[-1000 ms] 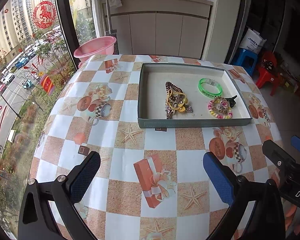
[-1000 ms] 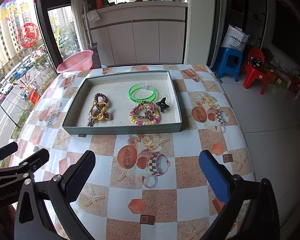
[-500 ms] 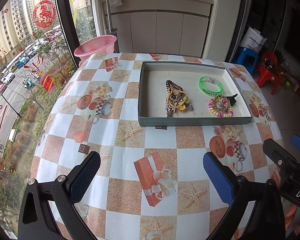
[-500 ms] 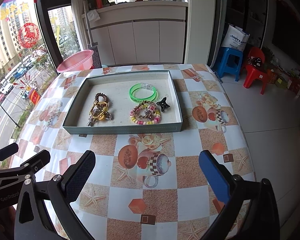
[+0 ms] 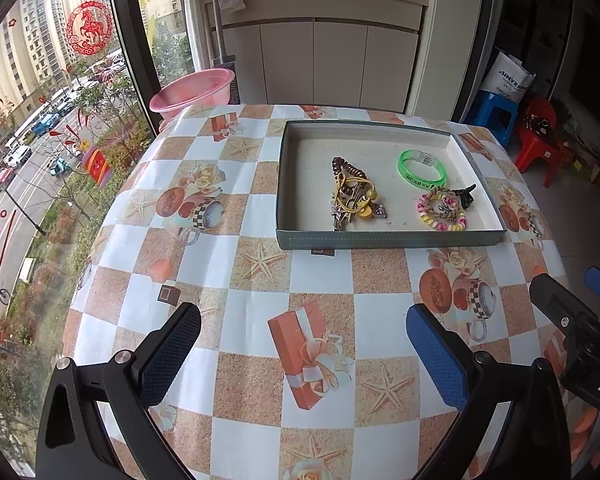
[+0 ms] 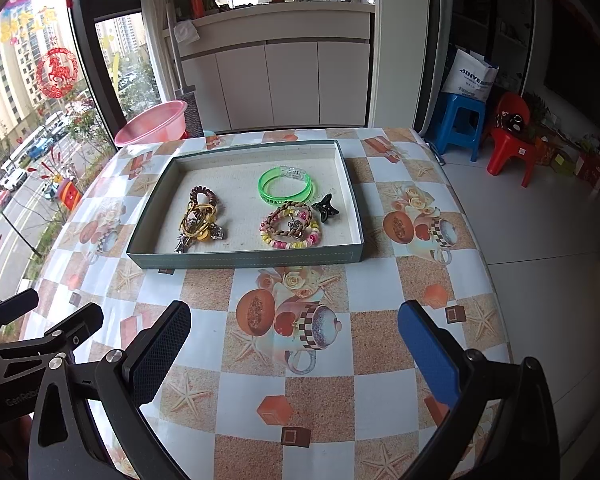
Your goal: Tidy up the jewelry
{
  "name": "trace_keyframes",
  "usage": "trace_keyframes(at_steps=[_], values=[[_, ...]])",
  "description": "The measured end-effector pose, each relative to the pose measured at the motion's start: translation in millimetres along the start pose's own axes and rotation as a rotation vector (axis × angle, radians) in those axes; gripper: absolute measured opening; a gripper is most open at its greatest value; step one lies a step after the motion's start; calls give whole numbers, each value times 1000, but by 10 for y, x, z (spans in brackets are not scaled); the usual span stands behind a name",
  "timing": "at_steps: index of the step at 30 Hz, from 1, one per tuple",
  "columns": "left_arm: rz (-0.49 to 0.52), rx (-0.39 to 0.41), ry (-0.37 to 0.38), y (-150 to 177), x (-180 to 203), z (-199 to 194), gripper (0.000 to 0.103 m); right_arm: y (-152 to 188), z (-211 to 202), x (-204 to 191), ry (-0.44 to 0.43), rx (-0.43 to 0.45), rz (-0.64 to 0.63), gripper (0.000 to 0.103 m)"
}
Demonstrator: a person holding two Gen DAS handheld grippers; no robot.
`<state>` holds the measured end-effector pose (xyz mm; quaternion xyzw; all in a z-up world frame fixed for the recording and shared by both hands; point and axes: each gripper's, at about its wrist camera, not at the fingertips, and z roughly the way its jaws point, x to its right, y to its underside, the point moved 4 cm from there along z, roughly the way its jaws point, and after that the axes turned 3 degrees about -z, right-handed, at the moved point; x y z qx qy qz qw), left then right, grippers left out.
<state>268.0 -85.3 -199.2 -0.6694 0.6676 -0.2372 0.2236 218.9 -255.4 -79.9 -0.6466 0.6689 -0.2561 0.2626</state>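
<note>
Writing: we read "SINVE" on a white bag (image 6: pixel 473 76).
Hand-held grippers: left (image 5: pixel 303 354) and right (image 6: pixel 294 350) gape empty.
Worktop (image 6: pixel 380 300): bare before our tray (image 6: pixel 244 258).

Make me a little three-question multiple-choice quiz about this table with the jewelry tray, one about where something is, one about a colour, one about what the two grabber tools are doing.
1. Where does the black hair clip lie?
A. inside the tray, near its right wall
B. on the tablecloth
C. in the pink basin

2. What colour is the plain plastic bangle?
A. red
B. green
C. blue

3. How do the left gripper and right gripper stand?
A. both shut on bracelets
B. one open, one shut
C. both open and empty

Answers: 1 A, the clip sits on the tray floor beside the beaded bracelet. 2 B, it is translucent green. 3 C, each pair of jaws is spread wide above the tablecloth, holding nothing.
</note>
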Motion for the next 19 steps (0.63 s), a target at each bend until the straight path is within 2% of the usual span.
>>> trace_keyframes(at_steps=[19], values=[[1,-5,17,7,21,5,103,20,-8,-16,1,-2,7,103]])
